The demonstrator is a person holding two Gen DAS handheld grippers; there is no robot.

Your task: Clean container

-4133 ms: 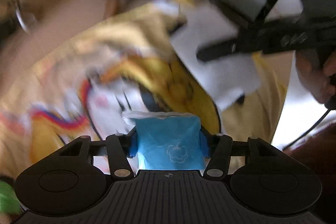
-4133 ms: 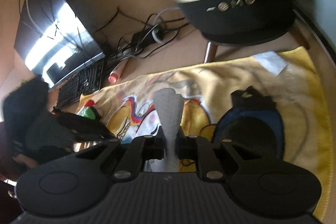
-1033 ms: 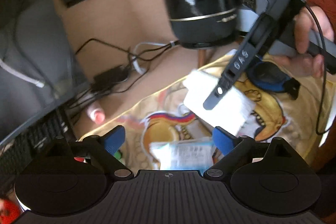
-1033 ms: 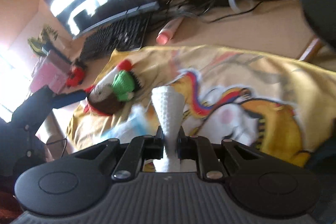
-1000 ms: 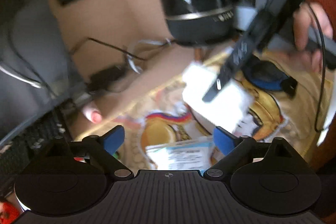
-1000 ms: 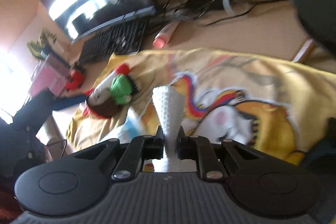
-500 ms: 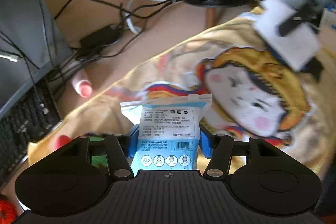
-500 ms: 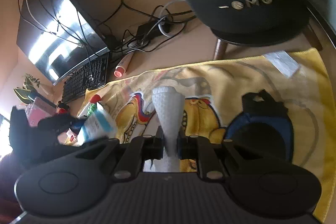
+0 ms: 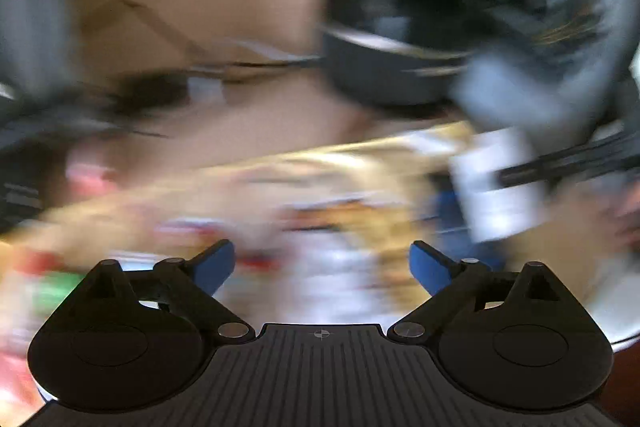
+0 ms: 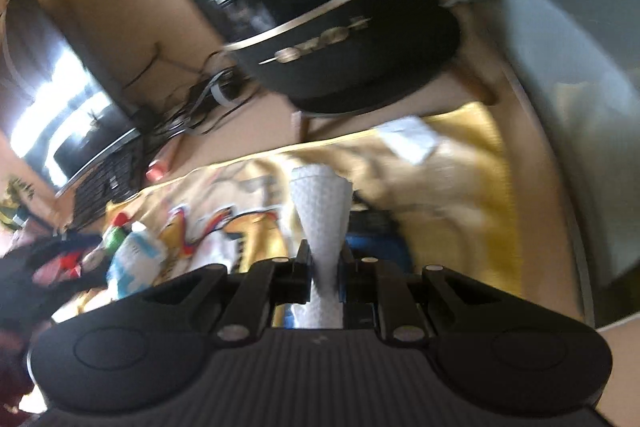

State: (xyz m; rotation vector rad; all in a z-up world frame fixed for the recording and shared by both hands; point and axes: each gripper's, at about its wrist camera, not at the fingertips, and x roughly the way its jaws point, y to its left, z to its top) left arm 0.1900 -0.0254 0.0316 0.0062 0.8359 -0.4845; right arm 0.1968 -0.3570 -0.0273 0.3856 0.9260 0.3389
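Covering most of the desk (image 10: 256,123), a yellow cartoon-print towel (image 10: 472,195) lies flat under both grippers. Behind it stands a big black rounded appliance (image 10: 344,39) with a silver band, raised on small wooden legs; its inside is not visible. A dark monitor (image 10: 60,67) leans at the left, with a keyboard (image 10: 108,183) below it and a knot of cables (image 10: 200,99) between monitor and appliance.

The container (image 10: 376,243), a dark round thing with a blue rim, rests on the towel just beyond the right gripper (image 10: 323,267), mostly hidden by the white embossed wipe (image 10: 320,211) that sticks up in front of it. Whether anything lies inside it I cannot tell. The right gripper is clenched on that wipe, which stands up from between its jaws like a flared cone.

In the left wrist view, heavily blurred, the left gripper (image 9: 322,261) stands released: its jaws have just been opening, wide apart with blue pads (image 9: 214,265) showing and nothing between them. The wipe and the right gripper appear at the right edge there.

A light-blue packet (image 10: 134,259) lies on the towel's left end, beside a small red, white and green toy (image 10: 114,231). A pink-capped tube (image 10: 158,167) rests on the desk by the keyboard. A small white label (image 10: 408,139) lies on the towel's far edge.
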